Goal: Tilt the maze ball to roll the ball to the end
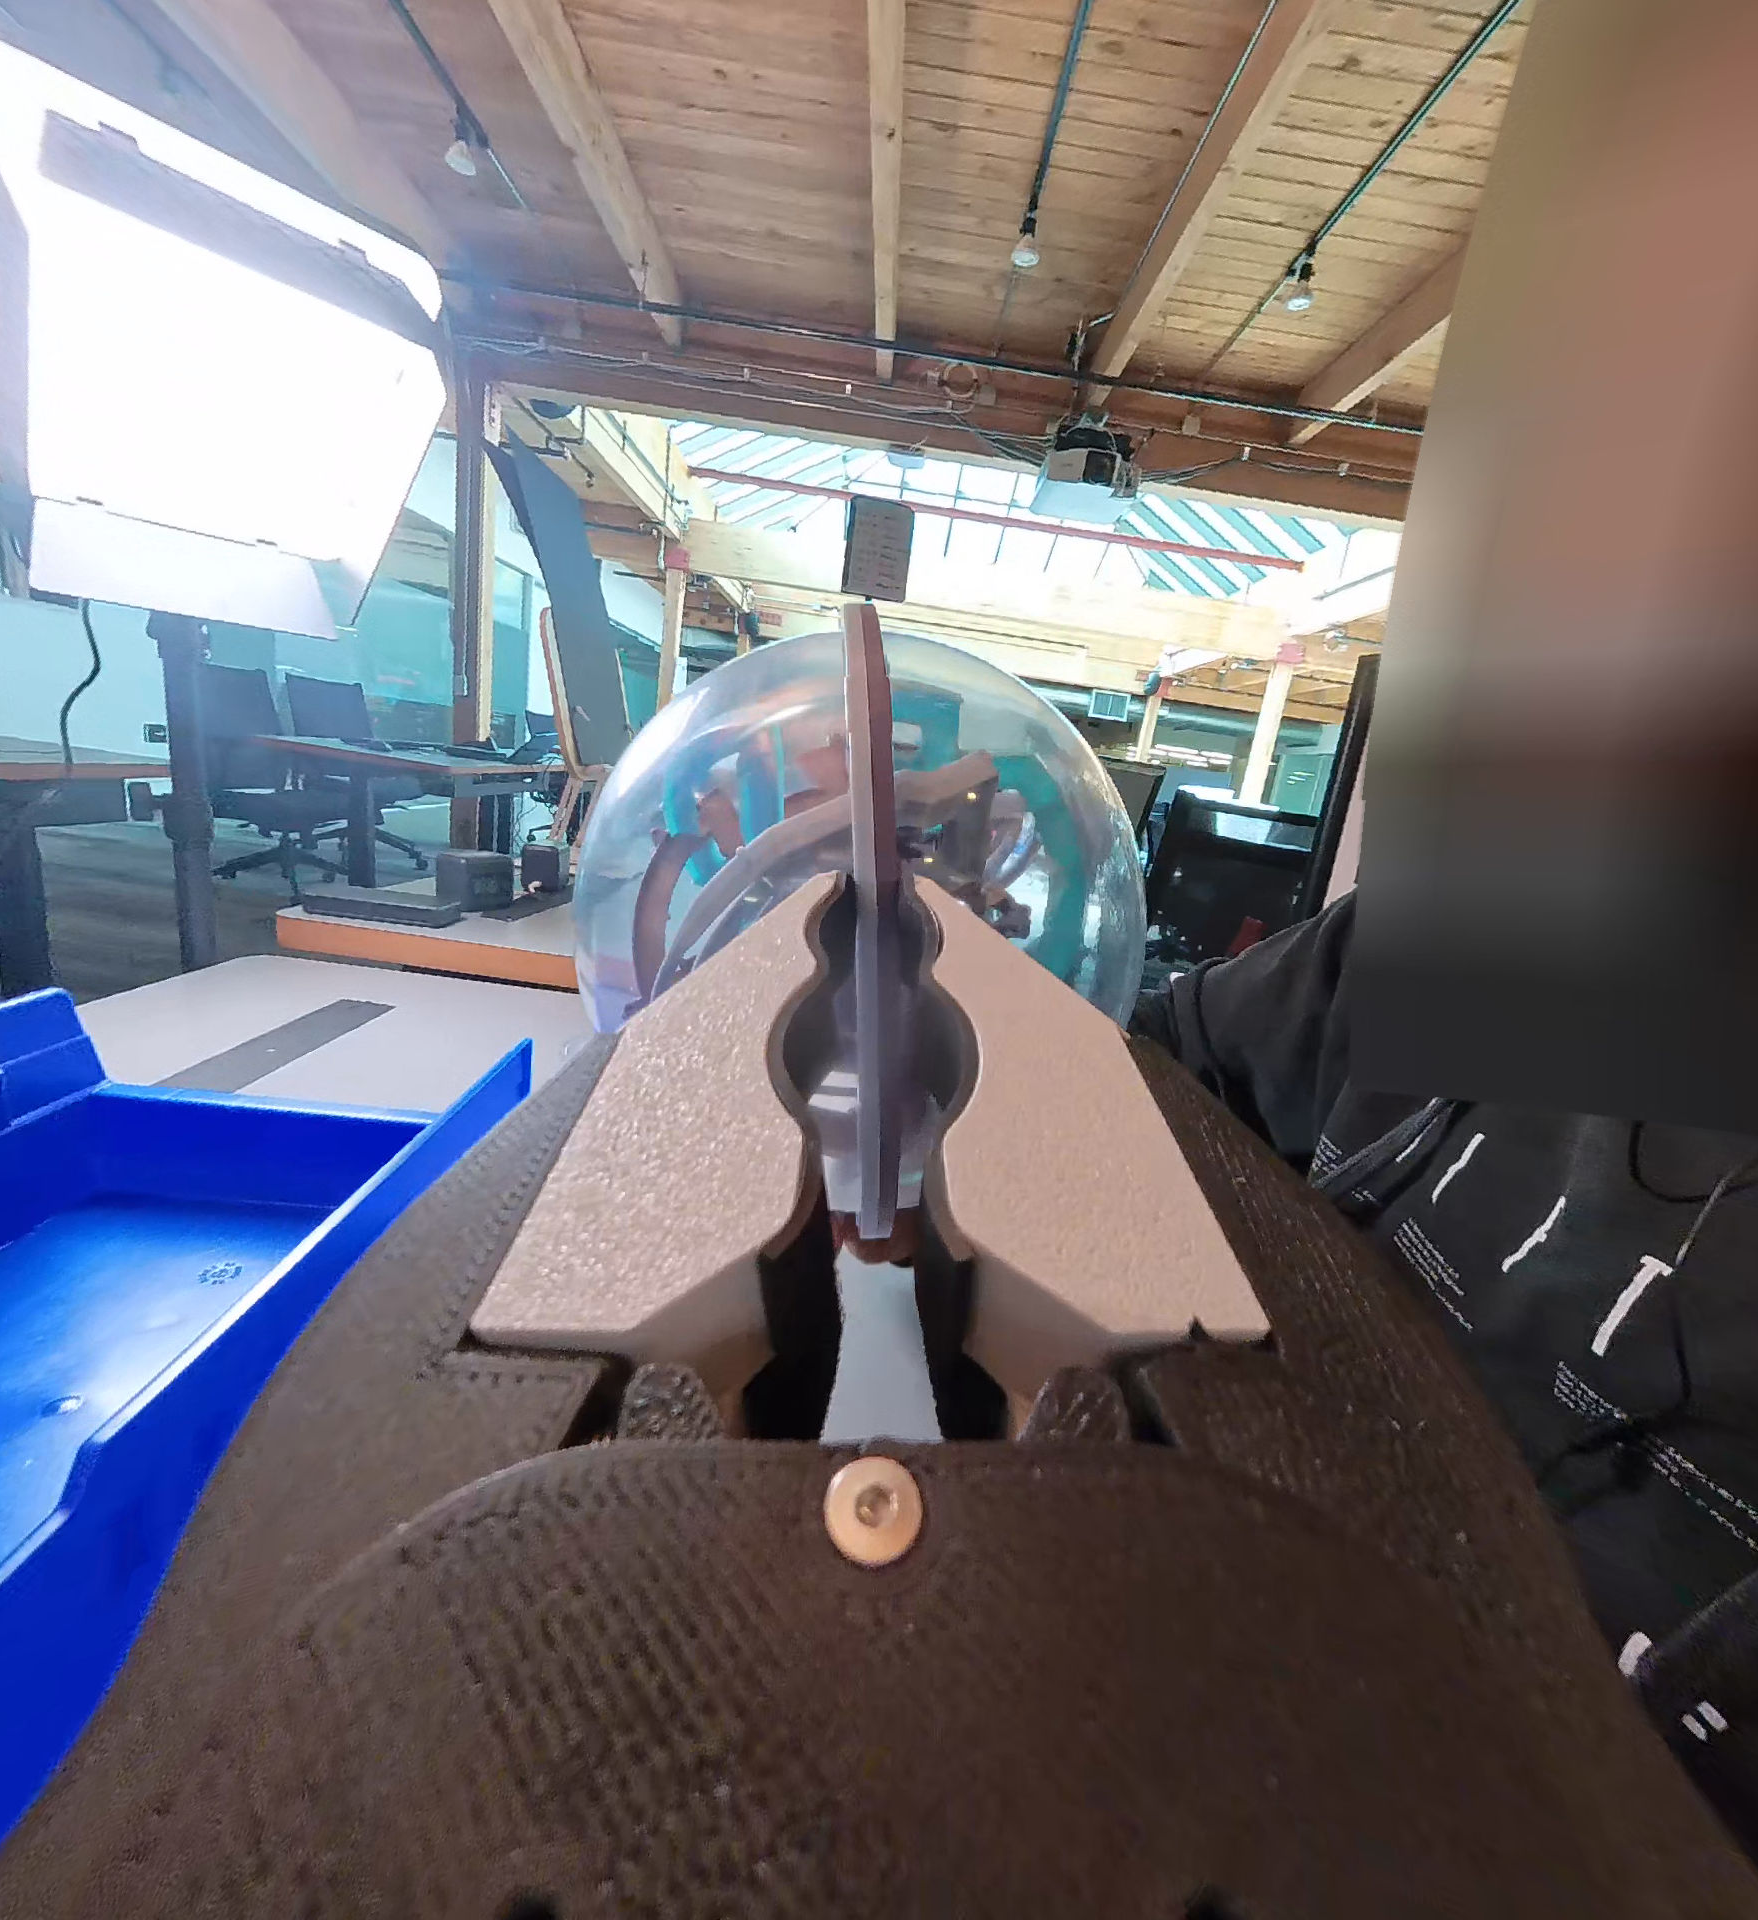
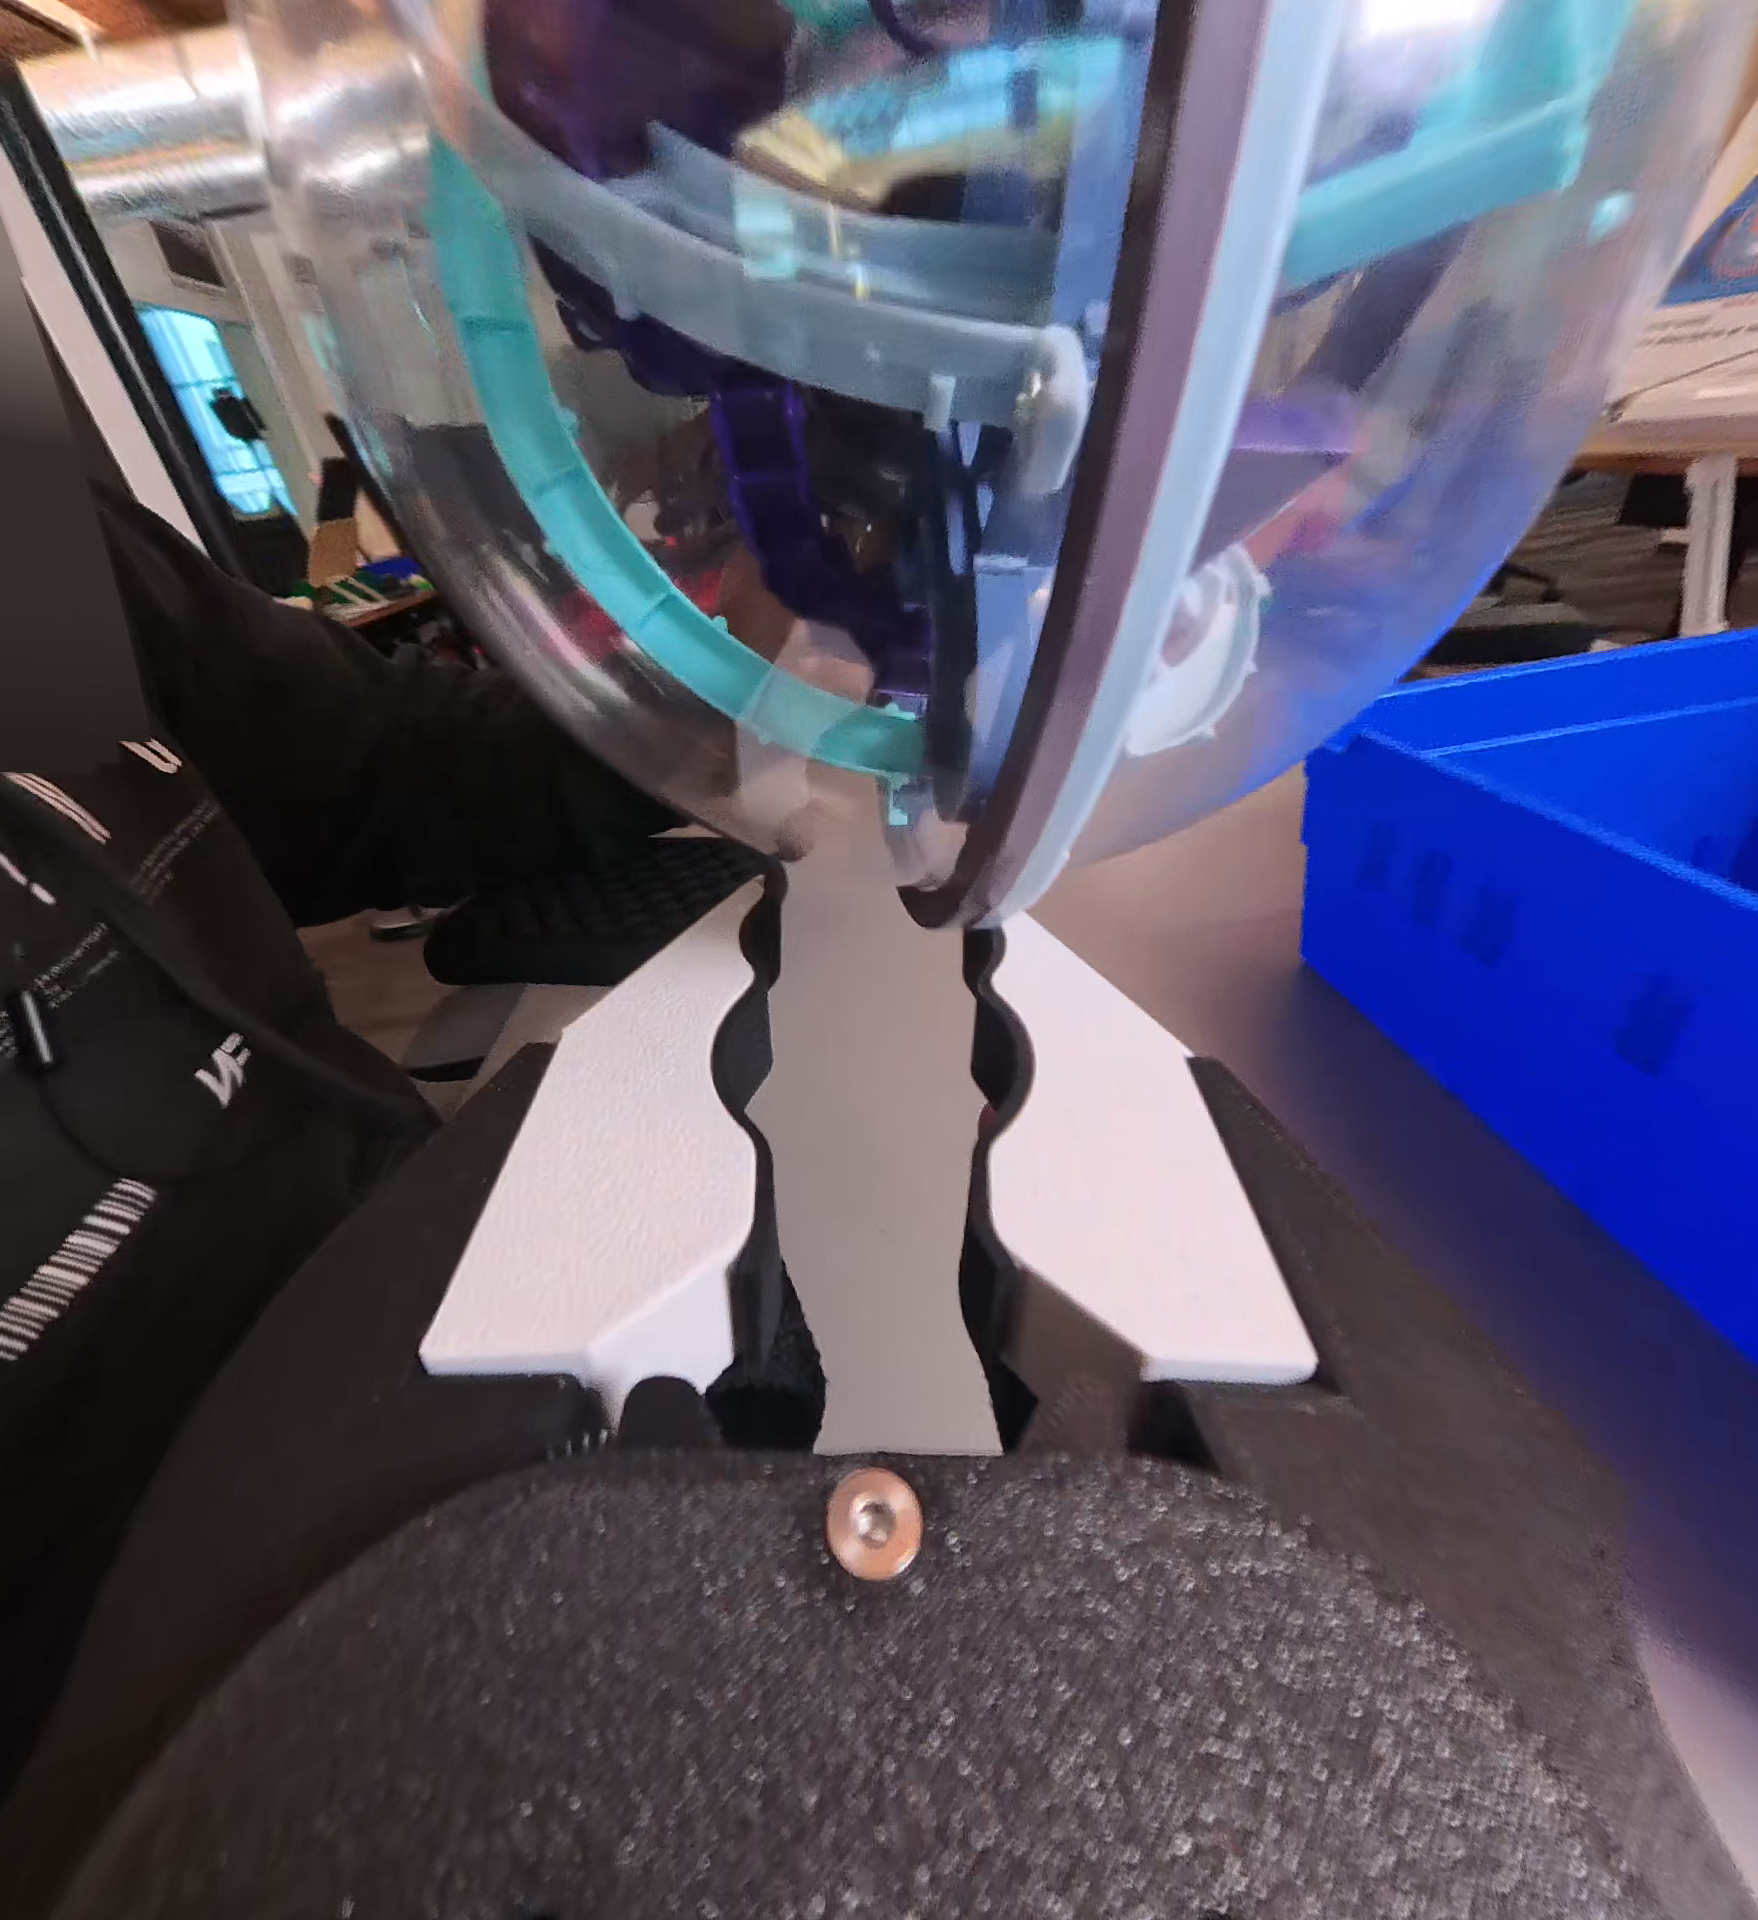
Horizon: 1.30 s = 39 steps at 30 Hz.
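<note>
From the left wrist view, the left gripper (image 1: pixel 870 914) is closed tight on the flat grey ring (image 1: pixel 870 831) that girdles the maze ball (image 1: pixel 750 810), its pale fingers (image 1: pixel 667 1132) pinching the ring edge-on so that the clear sphere stands lifted just beyond the fingertips, above the white worktop (image 1: pixel 335 1029). Inside the sphere, teal and brownish tracks curl round one another; the small ball within cannot be made out. A blue plastic bin (image 1: pixel 127 1278) sits on the worktop to the left, beside the gripper, and a bright studio light panel (image 1: pixel 200 353) stands behind it on a stand. To the right is a person's dark garment (image 1: pixel 1602 1320) printed with small white marks and lines of tiny writing, too small to read. In the right wrist view, the maze ball (image 2: pixel 750 416) fills the upper frame, very near, with its ring (image 2: pixel 1093 520) running down to a point at the fingertips. The right gripper (image 2: pixel 875 914) stands partly open, a clear gap between its white fingers (image 2: pixel 605 1164); the ring's lower edge sits at the tip of the right-hand finger, and whether it touches cannot be told. The blue bin (image 2: pixel 1581 935) lies to the right on the worktop (image 2: pixel 1218 883), and the dark garment (image 2: pixel 127 1039), bearing a barcode-like print, is at the left. A poster (image 2: pixel 1748 239) with a round emblem shows at the upper right.
</note>
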Each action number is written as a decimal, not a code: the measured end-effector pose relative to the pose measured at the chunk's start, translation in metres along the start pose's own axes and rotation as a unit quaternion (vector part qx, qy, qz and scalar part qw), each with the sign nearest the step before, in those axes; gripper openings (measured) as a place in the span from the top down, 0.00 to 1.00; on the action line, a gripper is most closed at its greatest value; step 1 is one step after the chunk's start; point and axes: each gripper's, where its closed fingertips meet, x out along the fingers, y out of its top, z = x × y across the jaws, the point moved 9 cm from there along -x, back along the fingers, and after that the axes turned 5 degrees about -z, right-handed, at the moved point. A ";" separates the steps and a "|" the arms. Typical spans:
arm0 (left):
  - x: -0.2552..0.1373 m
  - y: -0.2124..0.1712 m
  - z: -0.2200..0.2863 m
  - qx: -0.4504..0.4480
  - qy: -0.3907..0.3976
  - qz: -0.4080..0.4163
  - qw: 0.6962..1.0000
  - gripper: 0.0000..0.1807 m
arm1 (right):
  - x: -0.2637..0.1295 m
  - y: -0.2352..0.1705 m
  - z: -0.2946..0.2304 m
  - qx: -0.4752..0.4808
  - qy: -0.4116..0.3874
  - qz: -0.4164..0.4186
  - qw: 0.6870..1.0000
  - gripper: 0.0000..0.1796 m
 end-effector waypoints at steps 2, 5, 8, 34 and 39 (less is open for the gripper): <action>-0.003 -0.001 -0.003 -0.008 0.000 -0.002 1.000 0.96 | -0.009 0.003 0.003 -0.024 -0.016 -0.003 1.000 0.82; -0.003 -0.003 -0.006 -0.017 0.002 -0.004 1.000 0.96 | -0.023 0.011 0.008 -0.061 -0.028 -0.018 0.998 0.84; -0.002 0.002 -0.004 -0.010 -0.004 -0.001 1.000 0.96 | -0.037 0.023 0.009 -0.076 -0.022 -0.012 0.997 0.85; 0.064 0.082 0.031 0.148 -0.031 -0.027 0.988 0.96 | -0.055 0.053 0.005 -0.103 -0.063 0.118 0.986 0.96; 0.076 0.091 0.040 0.157 -0.030 -0.043 0.986 0.95 | -0.053 0.055 0.003 -0.105 -0.061 0.128 0.984 0.96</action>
